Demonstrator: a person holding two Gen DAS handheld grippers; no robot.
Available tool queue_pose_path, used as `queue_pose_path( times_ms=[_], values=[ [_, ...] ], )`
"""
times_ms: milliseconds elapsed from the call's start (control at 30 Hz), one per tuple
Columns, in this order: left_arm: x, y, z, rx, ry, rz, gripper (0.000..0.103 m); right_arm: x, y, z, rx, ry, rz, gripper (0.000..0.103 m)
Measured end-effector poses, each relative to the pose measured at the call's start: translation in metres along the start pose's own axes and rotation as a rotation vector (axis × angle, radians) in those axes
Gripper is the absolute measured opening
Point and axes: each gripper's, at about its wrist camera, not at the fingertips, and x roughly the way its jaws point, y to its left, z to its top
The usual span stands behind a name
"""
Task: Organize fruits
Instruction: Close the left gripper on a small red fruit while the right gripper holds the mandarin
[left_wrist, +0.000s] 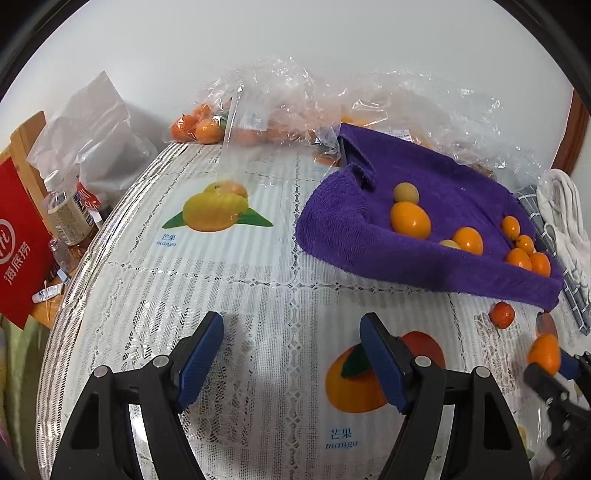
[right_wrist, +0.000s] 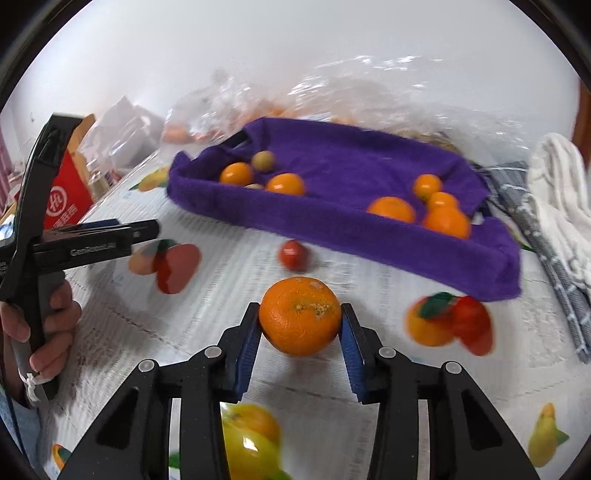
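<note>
The right gripper (right_wrist: 300, 325) clamps a mandarin (right_wrist: 300, 315) between its blue pads above the tablecloth (right_wrist: 221, 295), the left gripper (left_wrist: 291, 354) hangs open and empty, and beyond them a small red fruit (right_wrist: 293, 254) lies before the purple towel tray (right_wrist: 369, 225) holding more citrus.

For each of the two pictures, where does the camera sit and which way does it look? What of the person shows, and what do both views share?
Left wrist: sits on the left tongs, looks down across the table; the tongs are open and empty, and the right tongs show at the right edge.
Right wrist: sits on the right tongs, closed on an orange; the left hand shows.
Shared: the purple towel with fruit, and the small red fruit.
</note>
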Motion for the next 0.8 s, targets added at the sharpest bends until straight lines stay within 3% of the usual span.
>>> queue_pose_path(
  times_ms=[300,633,800],
  values=[
    [-0.009,-0.021,-0.002,0.109,-0.05,0.022,0.075,-0.019,-0.055,-0.009,0.091,-0.022,-0.064,0.041],
    [-0.027,-0.047,-0.004,0.205,-0.137,-0.053,0.075,-0.035,-0.093,-0.019,0.127,-0.048,-0.115,0.041],
    [-0.038,-0.081,-0.004,0.237,-0.109,-0.101,0.075,-0.037,-0.107,-0.024,0.126,-0.038,-0.137,0.041]
  ],
)
